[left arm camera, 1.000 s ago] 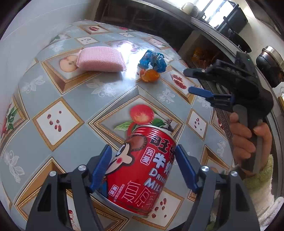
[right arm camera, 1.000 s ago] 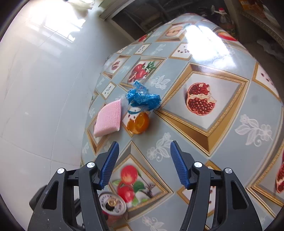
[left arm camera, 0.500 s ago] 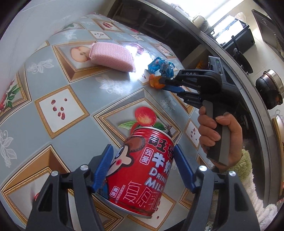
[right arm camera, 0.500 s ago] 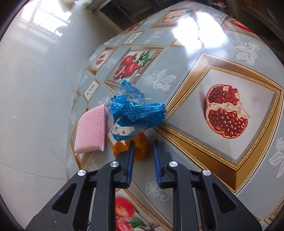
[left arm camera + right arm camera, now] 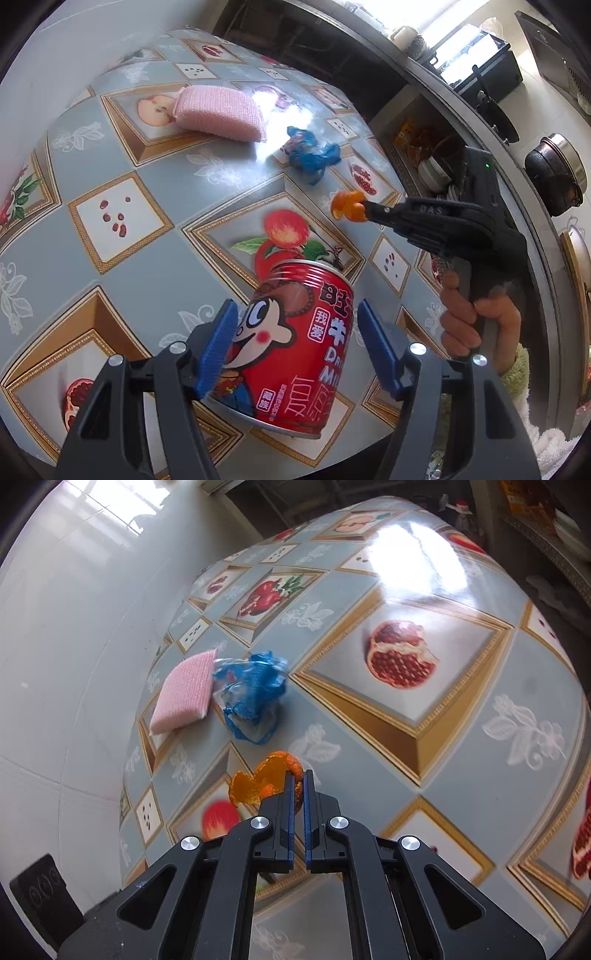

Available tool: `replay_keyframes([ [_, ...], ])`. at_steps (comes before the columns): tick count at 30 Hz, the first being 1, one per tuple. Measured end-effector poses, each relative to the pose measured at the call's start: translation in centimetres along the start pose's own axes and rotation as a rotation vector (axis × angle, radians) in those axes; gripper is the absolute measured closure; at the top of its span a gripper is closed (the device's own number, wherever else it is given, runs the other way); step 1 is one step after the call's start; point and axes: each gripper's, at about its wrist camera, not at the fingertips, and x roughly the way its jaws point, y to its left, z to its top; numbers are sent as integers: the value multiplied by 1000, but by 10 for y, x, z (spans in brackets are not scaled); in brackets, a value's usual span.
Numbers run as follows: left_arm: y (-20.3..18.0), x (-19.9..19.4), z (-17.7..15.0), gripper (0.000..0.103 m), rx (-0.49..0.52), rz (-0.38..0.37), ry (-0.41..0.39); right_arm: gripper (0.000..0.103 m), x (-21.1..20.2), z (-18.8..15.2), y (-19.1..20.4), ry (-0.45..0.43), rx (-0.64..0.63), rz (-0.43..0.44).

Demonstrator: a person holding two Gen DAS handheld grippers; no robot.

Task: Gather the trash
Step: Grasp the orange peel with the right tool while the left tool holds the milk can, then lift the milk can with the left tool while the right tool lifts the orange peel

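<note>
A red milk-drink can (image 5: 295,350) sits tilted between my left gripper's (image 5: 295,306) blue pads, whose jaws are closing. The left pad is against the can and a thin gap shows at the right pad. My right gripper (image 5: 298,775) is shut on a curled piece of orange peel (image 5: 258,782), pinched at its edge. In the left wrist view the right gripper (image 5: 367,212) holds the peel (image 5: 347,208) just above the table, right of the can. A crumpled blue wrapper (image 5: 255,690) lies on the table beyond the peel.
A pink sponge (image 5: 184,694) lies beside the wrapper near the white tiled wall (image 5: 55,627). The patterned tablecloth (image 5: 122,206) covers the table. A hand (image 5: 476,325) grips the right tool. A counter with a pot (image 5: 556,173) runs along the right.
My right gripper went from open to shut on the orange peel and drew it away from the blue wrapper. The left jaws narrowed slightly around the can.
</note>
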Motion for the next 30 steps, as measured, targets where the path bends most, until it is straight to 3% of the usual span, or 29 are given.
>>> replay_keyframes([
  [9, -26, 13, -8, 39, 161, 40, 99, 100, -58, -74, -32, -3, -16, -32],
  [17, -50, 23, -15, 39, 341, 115, 170, 99, -70, -104, -30, -36, -51, -111],
  [25, -46, 36, -8, 38, 322, 74, 257, 96, -63, -107, -27, -31, -60, -113],
  [30, -44, 37, -5, 38, 303, 53, 263, 96, -61, -107, -26, -26, -66, -114],
])
